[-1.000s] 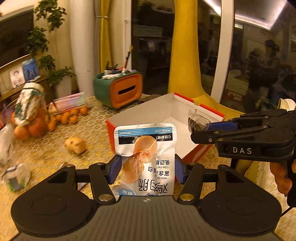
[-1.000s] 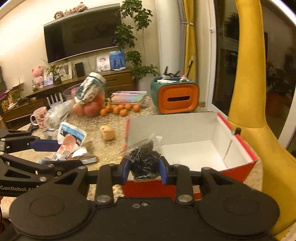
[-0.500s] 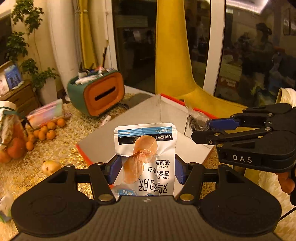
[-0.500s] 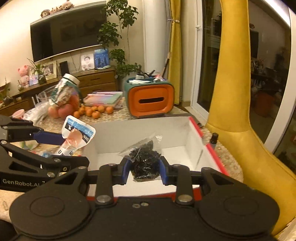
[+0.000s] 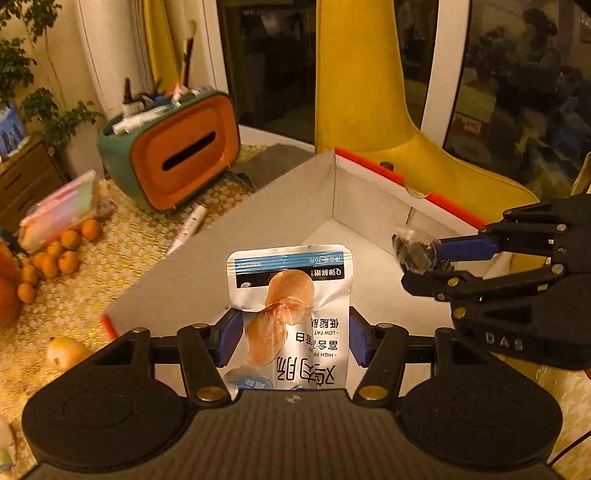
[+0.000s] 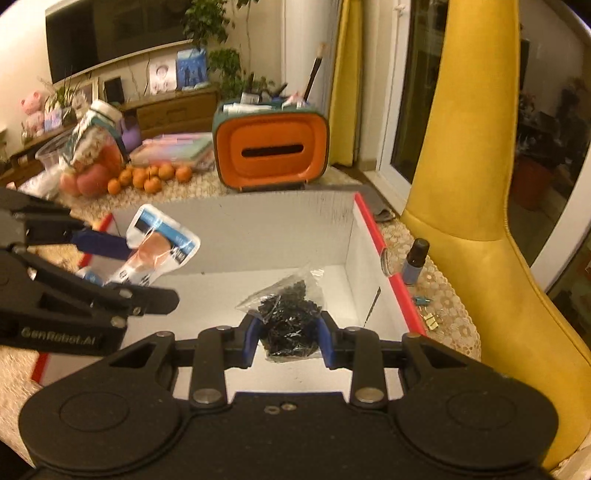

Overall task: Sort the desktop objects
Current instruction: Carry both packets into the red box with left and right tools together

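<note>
Hovering over box (image 6: 258, 229), left tool (image 5: 291, 336) clamped on snack pouch (image 5: 295, 310), right tool (image 6: 288, 332) clamped on clip bag (image 6: 291, 314)

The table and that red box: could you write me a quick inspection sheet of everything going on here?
Surface: table under a woven golden cloth.
Job's things: red box, open, white inside, nothing lying in it; snack pouch; clear bag of dark bits.
Clutter: orange tissue holder, small oranges, small bottle, stacked pastel folders.
Grippers: left gripper shut on the snack pouch; right gripper shut on the bag, both above the box.
Cables: thin dark cable, lower right of the left view.
Surroundings: yellow chair, television, houseplant.
</note>
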`<state>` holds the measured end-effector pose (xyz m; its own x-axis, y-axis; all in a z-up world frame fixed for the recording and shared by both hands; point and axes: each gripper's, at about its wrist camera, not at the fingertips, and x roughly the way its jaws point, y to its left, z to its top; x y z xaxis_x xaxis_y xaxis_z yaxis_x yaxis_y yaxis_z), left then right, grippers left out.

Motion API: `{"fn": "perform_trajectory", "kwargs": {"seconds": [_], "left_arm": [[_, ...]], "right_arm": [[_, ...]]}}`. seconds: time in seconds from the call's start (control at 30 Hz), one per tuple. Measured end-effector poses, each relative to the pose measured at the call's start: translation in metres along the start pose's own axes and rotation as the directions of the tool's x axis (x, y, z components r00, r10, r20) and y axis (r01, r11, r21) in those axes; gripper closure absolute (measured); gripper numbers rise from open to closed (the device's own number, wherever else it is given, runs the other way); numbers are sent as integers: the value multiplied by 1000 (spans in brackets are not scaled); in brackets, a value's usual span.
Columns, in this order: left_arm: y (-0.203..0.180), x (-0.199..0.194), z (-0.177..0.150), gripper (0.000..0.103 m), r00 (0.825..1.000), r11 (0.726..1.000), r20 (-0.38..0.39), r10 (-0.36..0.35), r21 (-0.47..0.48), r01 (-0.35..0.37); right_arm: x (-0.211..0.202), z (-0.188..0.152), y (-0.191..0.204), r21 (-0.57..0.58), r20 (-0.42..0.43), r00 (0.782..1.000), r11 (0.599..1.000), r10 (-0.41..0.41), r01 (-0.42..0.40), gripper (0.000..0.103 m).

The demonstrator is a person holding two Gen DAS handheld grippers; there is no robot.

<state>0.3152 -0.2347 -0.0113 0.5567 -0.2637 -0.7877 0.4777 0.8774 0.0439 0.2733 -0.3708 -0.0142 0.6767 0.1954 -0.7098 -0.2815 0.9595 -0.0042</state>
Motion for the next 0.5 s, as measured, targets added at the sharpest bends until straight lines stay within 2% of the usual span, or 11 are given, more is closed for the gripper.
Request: {"fn": "perform_trajectory", "kwargs": {"seconds": [0.27,0.4,0.5], "left_arm": [[-5,46,11,45,995,999,-102,5,41,-1],[0,66,11,45,988,999,-155,11,35,-6],[5,78,13,45,978,1000,-206,-10,4,12]], "right_arm": [[43,6,-10,-35,-140,990,999,34,-39,71],[59,3,-9,-71,-193,980,996,43,-58,71],[69,0,-10,-93,-234,971,994,41,-64,71]]}}
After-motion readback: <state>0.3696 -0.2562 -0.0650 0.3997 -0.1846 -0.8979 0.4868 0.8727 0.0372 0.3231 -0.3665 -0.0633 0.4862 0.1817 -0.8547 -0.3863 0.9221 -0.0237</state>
